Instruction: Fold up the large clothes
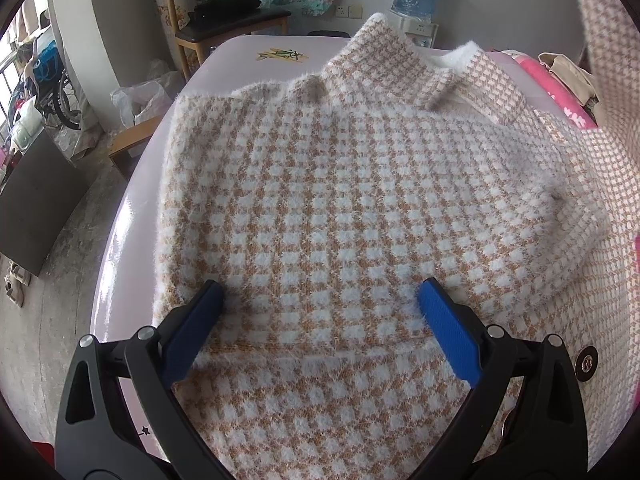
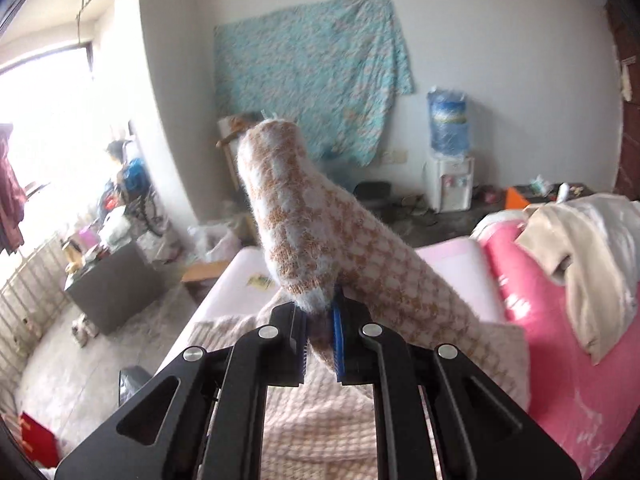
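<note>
A fuzzy tan-and-white checked sweater (image 1: 340, 208) lies spread on a pale pink table (image 1: 248, 60), collar at the far end. My left gripper (image 1: 320, 300) hovers open and empty just above the sweater's near part, blue pads (image 1: 448, 328) wide apart. My right gripper (image 2: 320, 320) is shut on the sweater's sleeve (image 2: 288, 216), held up in the air well above the table; the sleeve rises past the fingers and drapes down to the right. That lifted sleeve also shows at the right edge of the left wrist view (image 1: 608, 80).
A wooden chair (image 1: 224, 20) with dark clothes stands behind the table. A water dispenser (image 2: 448, 176) stands by the far wall. A pink cloth (image 2: 560, 320) and beige garments (image 2: 580, 248) lie to the right. A dark box (image 2: 108, 284) stands on the floor at left.
</note>
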The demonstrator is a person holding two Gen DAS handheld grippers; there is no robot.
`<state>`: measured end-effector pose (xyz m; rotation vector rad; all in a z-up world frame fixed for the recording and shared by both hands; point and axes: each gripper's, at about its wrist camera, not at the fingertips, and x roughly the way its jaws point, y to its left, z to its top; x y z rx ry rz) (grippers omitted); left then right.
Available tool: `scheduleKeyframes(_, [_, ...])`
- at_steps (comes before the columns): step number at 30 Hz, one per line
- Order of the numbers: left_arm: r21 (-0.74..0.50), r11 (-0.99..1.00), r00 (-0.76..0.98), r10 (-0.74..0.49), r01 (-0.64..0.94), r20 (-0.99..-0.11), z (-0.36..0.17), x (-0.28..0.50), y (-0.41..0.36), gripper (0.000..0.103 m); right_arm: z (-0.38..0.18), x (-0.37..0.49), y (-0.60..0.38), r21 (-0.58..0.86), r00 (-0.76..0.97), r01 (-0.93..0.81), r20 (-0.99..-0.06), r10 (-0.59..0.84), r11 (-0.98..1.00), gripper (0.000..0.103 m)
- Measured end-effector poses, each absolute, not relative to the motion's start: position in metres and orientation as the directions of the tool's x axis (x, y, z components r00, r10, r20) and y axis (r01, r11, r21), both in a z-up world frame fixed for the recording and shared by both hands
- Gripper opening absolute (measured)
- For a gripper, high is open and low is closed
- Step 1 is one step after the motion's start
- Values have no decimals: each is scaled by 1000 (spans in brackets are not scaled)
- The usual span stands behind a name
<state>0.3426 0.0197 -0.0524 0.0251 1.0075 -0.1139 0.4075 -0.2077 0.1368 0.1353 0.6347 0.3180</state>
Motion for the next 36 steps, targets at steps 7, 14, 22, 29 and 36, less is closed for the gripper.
scheduleKeyframes(7, [-197, 969, 592, -248, 151, -767, -20, 313, 52, 95, -10, 412, -156, 305, 239, -356, -884, 402, 883, 21])
scheduleKeyframes(14, [-381, 895, 567, -444, 234, -694, -1, 317, 50, 89, 13, 375, -207, 277, 390, -386, -816, 427, 880, 54])
scheduleKeyframes(22, [-664, 720, 395, -680, 201, -617, -16, 335, 45, 83, 28, 373, -231, 328, 433, -369, -767, 473, 870, 59])
scheduleKeyframes(29, [-585, 798, 314, -598, 143, -738, -53, 368, 6, 51, 4, 372, -290, 375, 501, -189, -758, 418, 908, 59])
scheduleKeyframes(36, [-479, 837, 386, -547, 265, -743, -6, 371, -23, 8, 9, 360, -328, 344, 576, -127, -738, 351, 931, 59])
